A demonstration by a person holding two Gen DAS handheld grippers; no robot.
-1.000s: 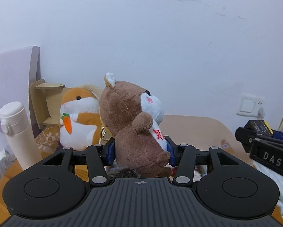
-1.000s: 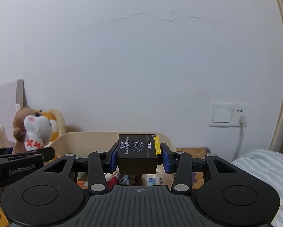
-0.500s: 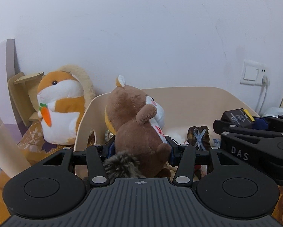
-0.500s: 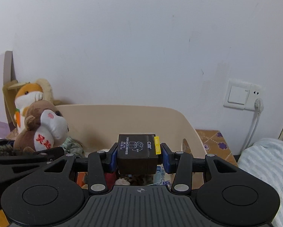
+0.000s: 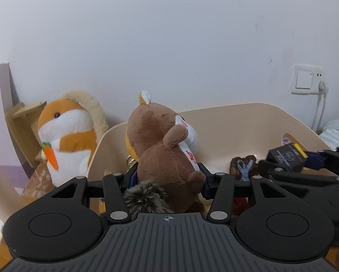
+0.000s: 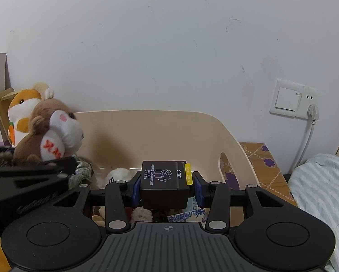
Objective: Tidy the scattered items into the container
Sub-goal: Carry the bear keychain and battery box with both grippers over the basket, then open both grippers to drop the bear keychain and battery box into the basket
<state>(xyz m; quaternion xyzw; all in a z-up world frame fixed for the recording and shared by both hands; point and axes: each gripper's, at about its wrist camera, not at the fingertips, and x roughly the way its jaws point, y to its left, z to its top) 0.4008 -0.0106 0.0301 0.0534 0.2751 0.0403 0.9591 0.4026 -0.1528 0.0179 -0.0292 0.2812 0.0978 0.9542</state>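
Orange hamster plush [image 5: 65, 136]: seen at the far left, outside the bin and against the wall — not yet tidied, and left where it was a second ago.

Left gripper [image 5: 168, 176]: closed on the brown squirrel plush [image 5: 162, 149], which is pinched at its lower body between the blue pads, the grey tail hanging toward the camera.

Change on the left: a second ago the plush was held in front of the hamster with only a strip of the bin in sight; now the beige container [image 5: 249, 122] is spread out behind and below it, so the plush has been carried over the bin's left part.

Bin contents: a small brown item with a blue ribbon [image 5: 243, 164] and other soft pieces are already lying inside.

Right gripper [image 6: 166, 189]: closed on the small black box [image 6: 165, 181], which is clamped by its two sides, yellow tab to the right.

Change on the right: the view has been tipped downward, and the container [image 6: 158, 131] interior is now seen under the box.

Meaning for the task: both items are judged to be over the bin — release is probably the next step, with the hamster left to be collected.
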